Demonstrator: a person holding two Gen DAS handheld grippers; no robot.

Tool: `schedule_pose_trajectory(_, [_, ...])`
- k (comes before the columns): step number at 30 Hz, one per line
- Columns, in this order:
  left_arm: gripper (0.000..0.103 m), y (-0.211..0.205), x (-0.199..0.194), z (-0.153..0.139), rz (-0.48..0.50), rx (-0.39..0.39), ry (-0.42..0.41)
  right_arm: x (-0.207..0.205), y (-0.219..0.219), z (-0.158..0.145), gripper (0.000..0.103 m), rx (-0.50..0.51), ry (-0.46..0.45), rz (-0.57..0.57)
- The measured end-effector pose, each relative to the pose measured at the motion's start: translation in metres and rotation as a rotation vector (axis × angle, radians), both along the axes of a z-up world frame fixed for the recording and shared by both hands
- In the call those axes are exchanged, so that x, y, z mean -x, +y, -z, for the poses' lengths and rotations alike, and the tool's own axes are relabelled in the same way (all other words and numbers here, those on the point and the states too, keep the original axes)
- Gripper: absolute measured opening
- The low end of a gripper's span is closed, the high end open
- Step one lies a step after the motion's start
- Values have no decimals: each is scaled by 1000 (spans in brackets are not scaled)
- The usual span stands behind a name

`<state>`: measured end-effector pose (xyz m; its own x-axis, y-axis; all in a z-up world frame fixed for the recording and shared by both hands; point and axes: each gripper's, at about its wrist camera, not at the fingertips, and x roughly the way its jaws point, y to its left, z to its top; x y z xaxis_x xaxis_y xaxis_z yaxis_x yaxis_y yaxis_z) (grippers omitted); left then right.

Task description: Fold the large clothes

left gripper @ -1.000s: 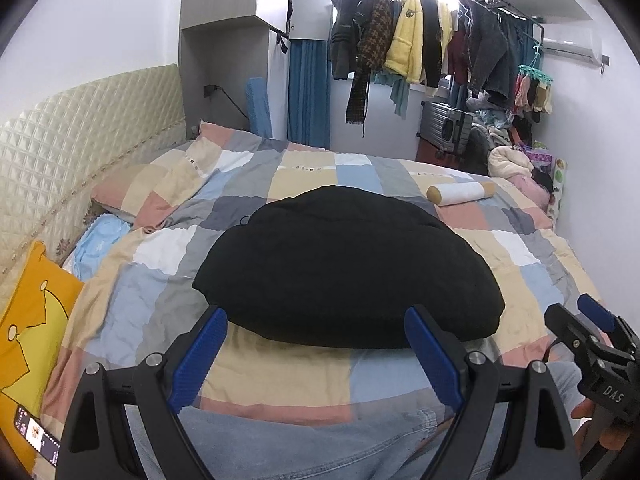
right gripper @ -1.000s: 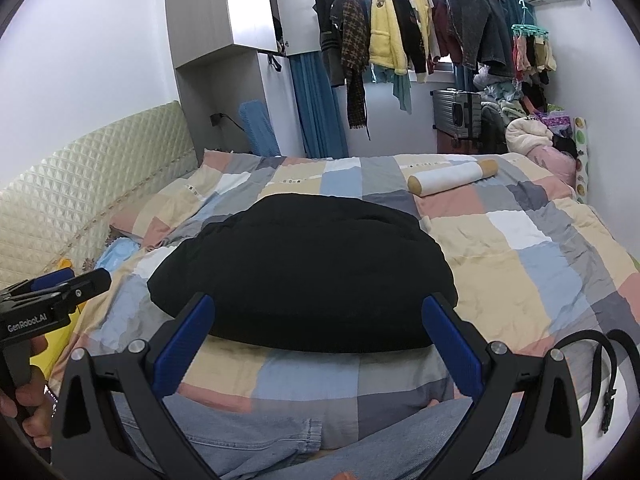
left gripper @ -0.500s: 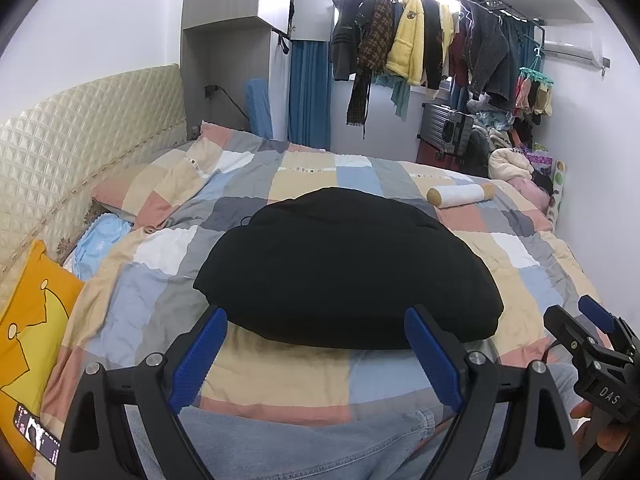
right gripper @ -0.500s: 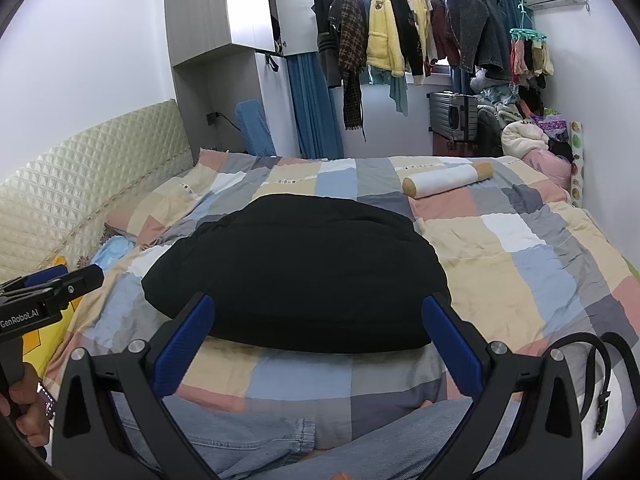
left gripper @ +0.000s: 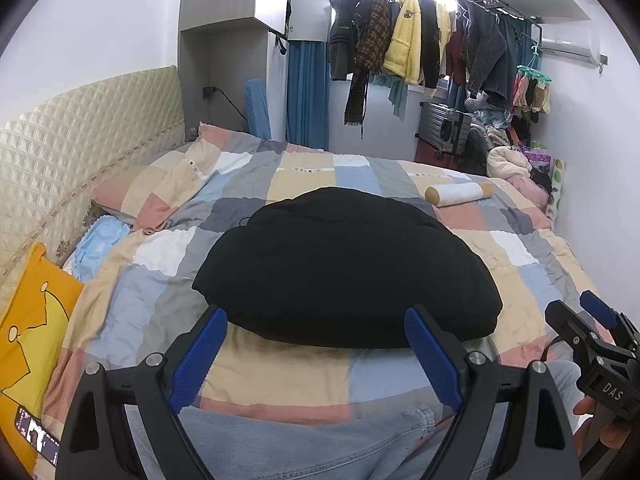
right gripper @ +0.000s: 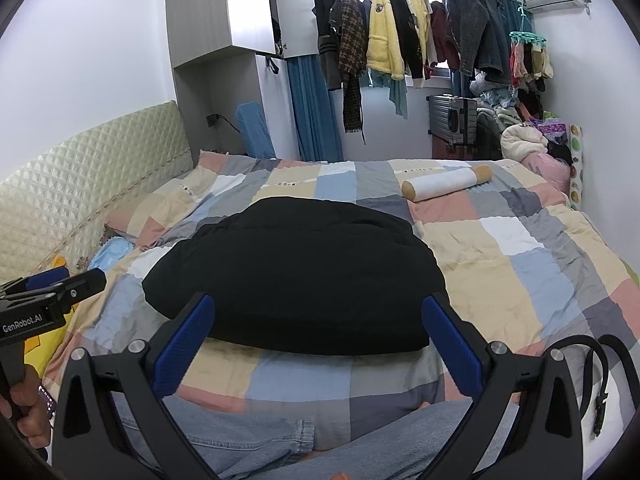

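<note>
Centrally, a bulky black garment (left gripper: 344, 268) lay folded into a rounded mound on a bed covered by a patchwork quilt (left gripper: 516, 248) of grey, blue, beige, pink and white squares. Both grippers were held above the near edge of the bed, clear of the fabric. The left gripper (left gripper: 316, 344) had its blue-padded fingers spread wide and held nothing; the garment's near edge showed between them. The right gripper (right gripper: 318, 334) was likewise spread wide and empty, framing the same near edge from slightly further right. Each gripper also appeared at the side of the other's view.

Below the grippers, the person's jeans-clad legs (right gripper: 248, 436) rested against the bed. A white bolster with tan ends (right gripper: 446, 183) lay on the quilt beyond the garment, to its right and well apart from it. A cream quilted headboard (left gripper: 76, 136) ran along the left, with a pink-and-beige pillow (left gripper: 160, 188) and a yellow cushion (left gripper: 28, 320) near it. A black belt (right gripper: 600, 376) curled on the quilt at the lower right. Against the far wall, coats and jackets, one bright yellow (right gripper: 382, 36), hung from a ceiling rack beside a blue curtain (right gripper: 314, 108) and a grey suitcase (right gripper: 452, 122).
</note>
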<state>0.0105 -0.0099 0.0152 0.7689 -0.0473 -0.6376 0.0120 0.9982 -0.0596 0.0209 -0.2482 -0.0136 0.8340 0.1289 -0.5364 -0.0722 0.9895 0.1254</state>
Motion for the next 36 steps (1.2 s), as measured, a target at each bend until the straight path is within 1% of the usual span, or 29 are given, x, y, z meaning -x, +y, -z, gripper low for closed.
schedule_pose_trajectory(7, [90,-3,1,1,-5,5,1,0,-2,-2,103,-1,-2,4])
schedule_pose_trajectory(36, [90,7,2,0,0,14,-11,-2,-2,-3,103,17,-7,9])
